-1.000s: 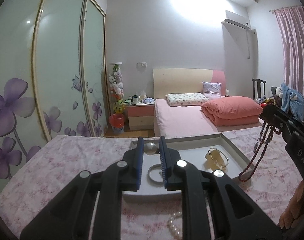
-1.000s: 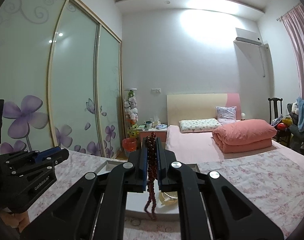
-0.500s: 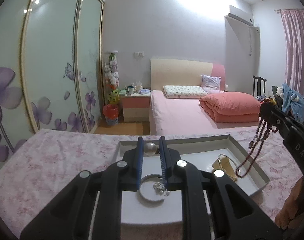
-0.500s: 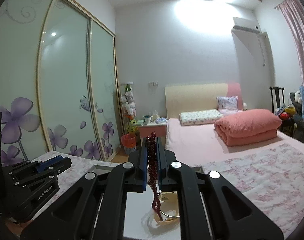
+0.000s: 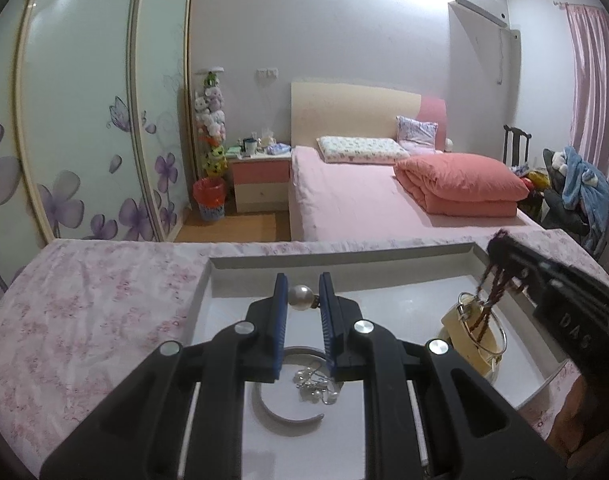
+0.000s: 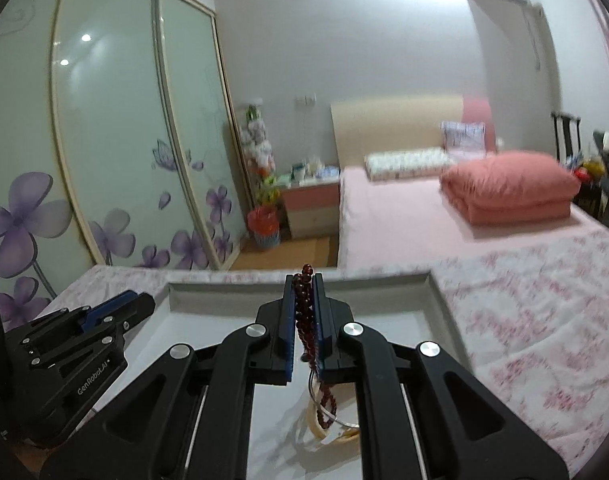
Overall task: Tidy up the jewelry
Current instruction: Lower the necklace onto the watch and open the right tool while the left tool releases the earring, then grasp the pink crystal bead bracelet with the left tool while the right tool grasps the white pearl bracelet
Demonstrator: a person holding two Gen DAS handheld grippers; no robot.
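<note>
The right gripper (image 6: 304, 312) was clamped nearly shut on a strand of dark red beads (image 6: 304, 320), a doubled string of small glossy garnet-coloured beads. Its long axis ran close to vertical: a short loop stood up above the blue pads (image 6: 289, 328), and the longer part hung straight down below them. The lower end hung over, perhaps touching, a cream bangle (image 6: 328, 430) and a thin silver ring bracelet (image 6: 344, 424) lying in the white tray (image 6: 440, 300) directly beneath that gripper. In the left wrist view the same beads (image 5: 490, 300) dangled from the right gripper (image 5: 504, 252) to the right and slightly ahead, reaching down toward the cream bangle (image 5: 470, 344).

The left gripper (image 5: 302, 300) stood partly open, its blue pads (image 5: 279, 320) apart with a gap between them, holding nothing. Seen through that gap, a round pearl ornament (image 5: 301, 298) rested on the tray floor just ahead of the fingertips. Below and behind the fingertips lay an open silver cuff bracelet (image 5: 284, 416), its gap toward the right, with a small silver charm cluster (image 5: 316, 388) inside its curve. The tray (image 5: 344, 258) sat on a pink floral cloth (image 5: 88, 320) spread to the left of the gripper.
</note>
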